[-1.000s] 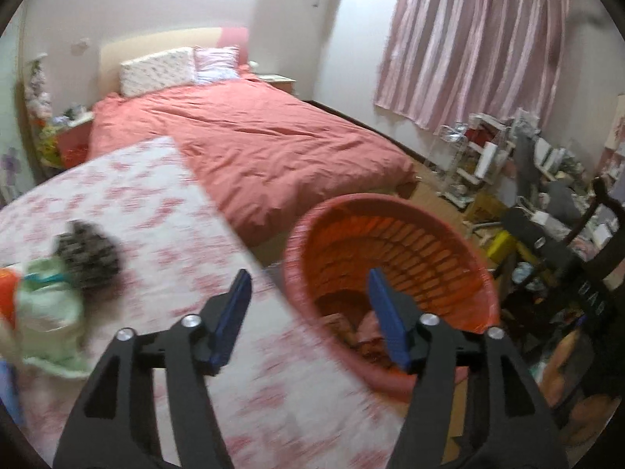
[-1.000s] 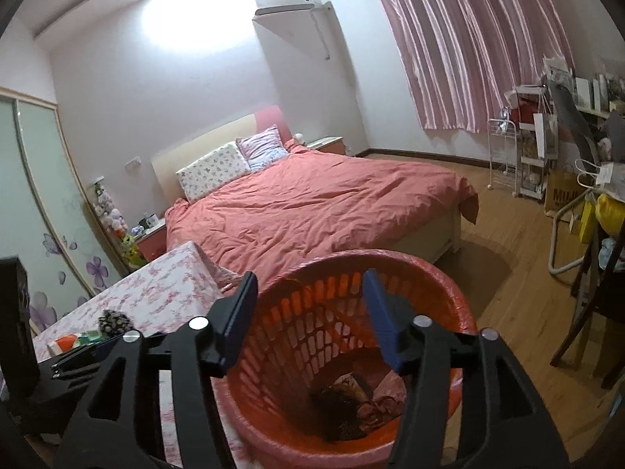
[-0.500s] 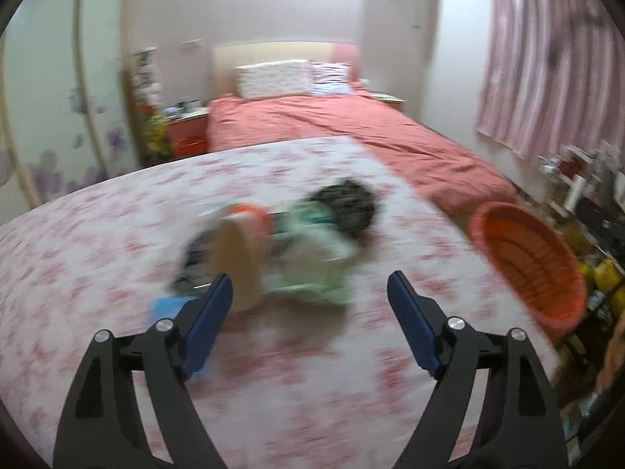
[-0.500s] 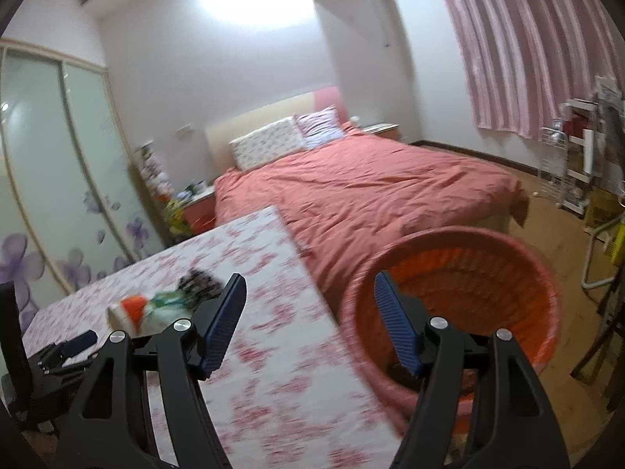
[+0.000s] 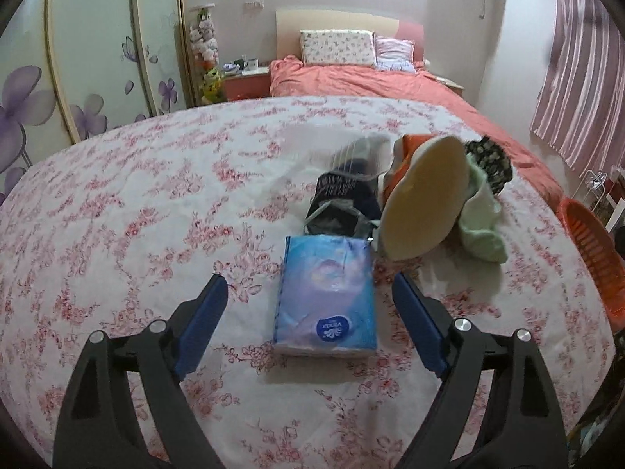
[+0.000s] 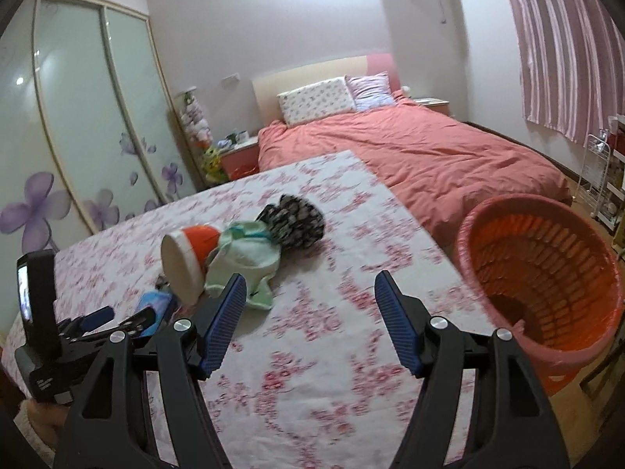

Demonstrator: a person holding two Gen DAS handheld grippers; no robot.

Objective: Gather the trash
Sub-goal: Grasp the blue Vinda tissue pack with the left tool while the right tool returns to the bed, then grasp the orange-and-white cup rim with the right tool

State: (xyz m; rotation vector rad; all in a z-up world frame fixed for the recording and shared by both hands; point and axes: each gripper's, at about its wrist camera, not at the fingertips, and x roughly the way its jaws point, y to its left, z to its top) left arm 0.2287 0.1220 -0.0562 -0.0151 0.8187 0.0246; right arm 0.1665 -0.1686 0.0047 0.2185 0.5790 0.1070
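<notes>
Both claws have swung away from the orange basket [image 6: 543, 273], which filled our views a second ago, and now face the pile of litter on the desk [image 5: 117, 215] with its pink flowered cloth. We judge that we are between items: something went into the basket, and we are reaching for the next piece. Starting at the left, our left claw [image 5: 310, 314] points steeply down at the desk, its jaws opening wide and empty, with the blue tissue pack [image 5: 326, 293] lying flat between the blue pads but untouched by either. Just beyond the pack sits a dark crumpled wrapper [image 5: 343, 199], then a cup on its side [image 5: 424, 199] with its pale round base toward us, a pale green cloth [image 5: 482, 215] against it, and a dark patterned bundle [image 5: 490, 160] farthest right. Our next move, as we see it, calls for lowering the left claw until the pads straddle the pack's long sides, then closing on it. Further right, our right claw [image 6: 312, 312] hovers above bare cloth at a shallower tilt, jaws about two-thirds apart and holding nothing, with the green cloth just past its left pad and the basket standing on the floor off the desk's right edge. In its view the left claw's body shows low at the left.
</notes>
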